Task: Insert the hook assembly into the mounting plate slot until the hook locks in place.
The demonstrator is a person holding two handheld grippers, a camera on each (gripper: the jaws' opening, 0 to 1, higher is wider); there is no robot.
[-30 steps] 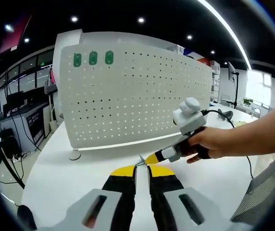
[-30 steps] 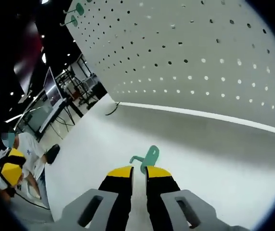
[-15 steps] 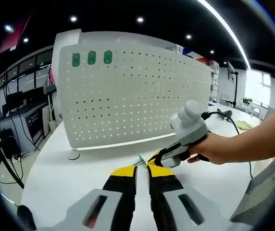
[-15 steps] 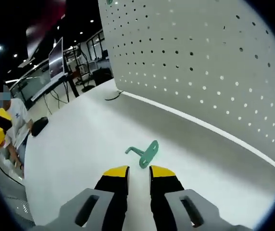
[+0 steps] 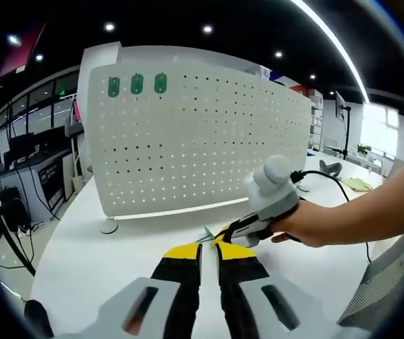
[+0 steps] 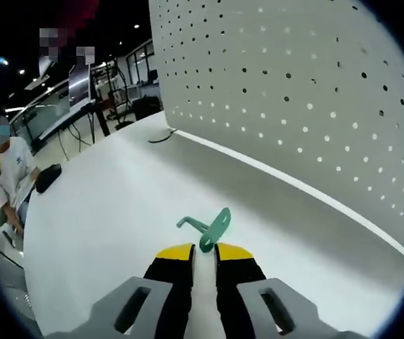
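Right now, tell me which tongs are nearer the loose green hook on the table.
Right. The right tongs sit just short of the green hook, its plate at their tips. The left tongs hang back behind the right ones, farther from the hook.

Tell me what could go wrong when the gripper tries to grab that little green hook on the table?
The green hook lies loose on the smooth white table, just past the right gripper, whose jaws look nearly closed. If they push forward like that, they could shove it away. It is small, with a thin bent prong, so a pinch might catch it crooked. Then it may be hard to fit into the holes of the pegboard.
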